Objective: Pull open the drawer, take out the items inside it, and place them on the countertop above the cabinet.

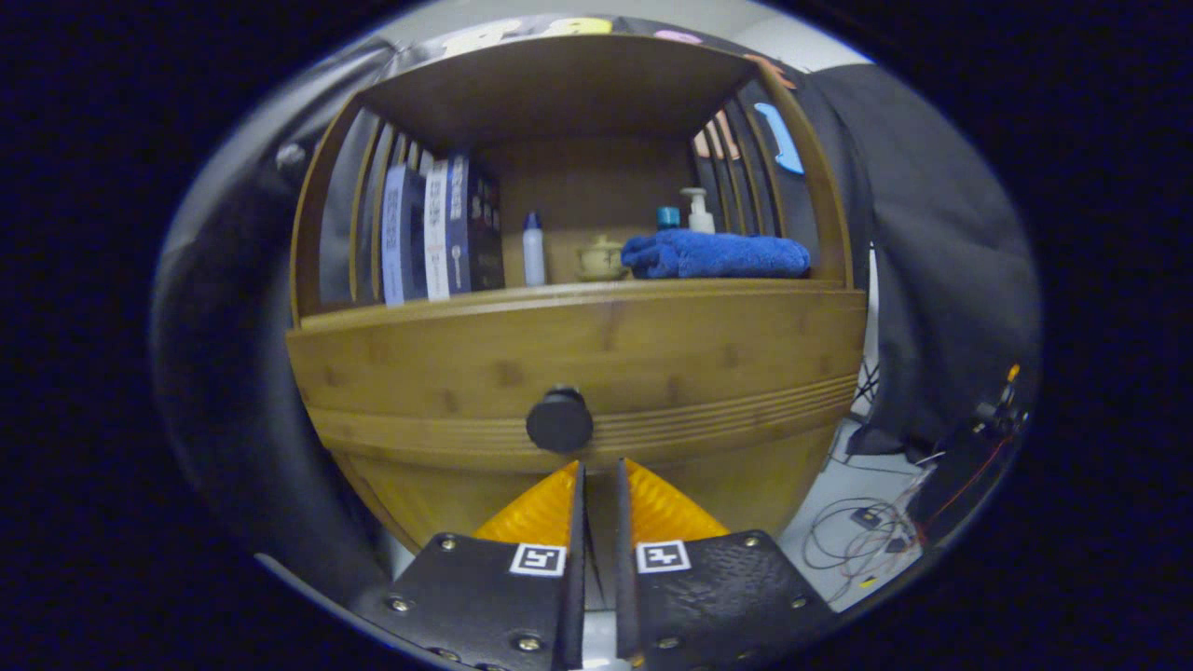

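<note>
The claw (598, 463) faces the front of a wooden cabinet (596, 359). Its two fingers (545, 508) stand nearly together with only a narrow slit between them and hold nothing. The fingertips sit just below the dark round knob (559, 420) and a little to its right, apart from it.

The knob is fixed to the drawer (708, 391), a wide front panel with grooved lines running across its lower part. The drawer is shut; its contents cannot be seen.

Above the drawer lies the desk (522, 296), the flat wooden top of the cabinet, roofed by an upper shelf board (559, 84) and bounded by slatted sides. On the desk, from the claw's left to right:
- a row of upright books (438, 233) against the left slats;
- a small white bottle (533, 250) with a blue cap, upright, just beside the books;
- a small tan teapot (601, 259) near the back;
- a folded blue towel (716, 254) lying flat at the front right;
- a pump bottle (698, 210) and a teal-capped container (667, 217) standing behind the towel, partly hidden by it.

To the right of the cabinet, loose cables (853, 531) lie on a pale floor (839, 485).
</note>
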### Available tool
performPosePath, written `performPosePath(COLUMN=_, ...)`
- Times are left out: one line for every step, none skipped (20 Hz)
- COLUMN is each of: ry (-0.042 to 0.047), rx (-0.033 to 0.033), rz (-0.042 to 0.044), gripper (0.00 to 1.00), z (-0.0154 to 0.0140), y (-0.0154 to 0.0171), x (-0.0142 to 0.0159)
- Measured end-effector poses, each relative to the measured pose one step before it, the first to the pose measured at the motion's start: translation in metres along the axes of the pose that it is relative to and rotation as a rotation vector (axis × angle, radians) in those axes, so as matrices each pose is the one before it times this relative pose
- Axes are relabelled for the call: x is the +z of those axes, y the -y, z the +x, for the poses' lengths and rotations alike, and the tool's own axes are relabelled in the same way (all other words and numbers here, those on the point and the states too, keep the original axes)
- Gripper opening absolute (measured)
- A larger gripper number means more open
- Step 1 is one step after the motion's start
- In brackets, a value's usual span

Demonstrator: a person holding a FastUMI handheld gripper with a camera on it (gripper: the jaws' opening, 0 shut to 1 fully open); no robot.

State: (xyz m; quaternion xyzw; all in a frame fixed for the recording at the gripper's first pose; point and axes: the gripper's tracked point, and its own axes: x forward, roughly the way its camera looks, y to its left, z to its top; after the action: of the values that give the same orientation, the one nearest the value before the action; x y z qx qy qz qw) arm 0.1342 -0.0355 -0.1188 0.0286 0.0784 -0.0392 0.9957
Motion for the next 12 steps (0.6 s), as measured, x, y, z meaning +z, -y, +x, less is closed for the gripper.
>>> performPosePath(ry=-0.00544, rx=0.03691, rz=-0.017, gripper=0.16, z=0.00432, y=-0.01086, x=0.00367)
performPosePath(ry=-0.01762, rx=0.03846, rz=-0.02978, gripper=0.17, z=0.00008, y=-0.00745, x=-0.00424)
performPosePath(ry=-0.02267, rx=0.00441, rz=-0.03424, gripper=0.34, z=0.00935, y=-0.00215, x=-0.00252)
performPosePath(ry=-0.02937, rx=-0.00985, rz=-0.0193, gripper=0.52, z=0.00729, y=-0.0043, x=-0.00686)
performPosePath(ry=-0.02226, rx=-0.03139, rz=-0.00585, gripper=0.7, z=0.00679, y=0.00431, x=-0.00345)
performPosePath(ry=-0.00641, rx=-0.0066, rz=0.01389, gripper=0.87, z=0.00342, y=0.00294, x=-0.00088)
performPosePath(ry=0.00777, rx=0.00926, rz=0.02266, gripper=0.87, z=0.00967, y=-0.0023, x=0.00267)
performPosePath(ry=-0.00219, rx=0.00019, rz=0.02691, gripper=0.87, z=0.0108, y=-0.00115, x=0.00506)
performPosePath(ry=0.01619, rx=-0.03095, rz=0.02021, gripper=0.87, z=0.00701, y=0.00595, x=0.00623)
performPosePath(ry=0.01127, rx=-0.00968, rz=0.0044, gripper=0.73, z=-0.0021, y=0.00257, x=0.00355)
performPosePath(ry=-0.0027, rx=0.00754, rz=-0.00871, gripper=0.58, z=-0.00923, y=-0.00152, x=-0.00123)
performPosePath(ry=-0.00009, rx=0.01063, rz=-0.00136, gripper=0.44, z=0.00821, y=-0.00069, x=0.00048)
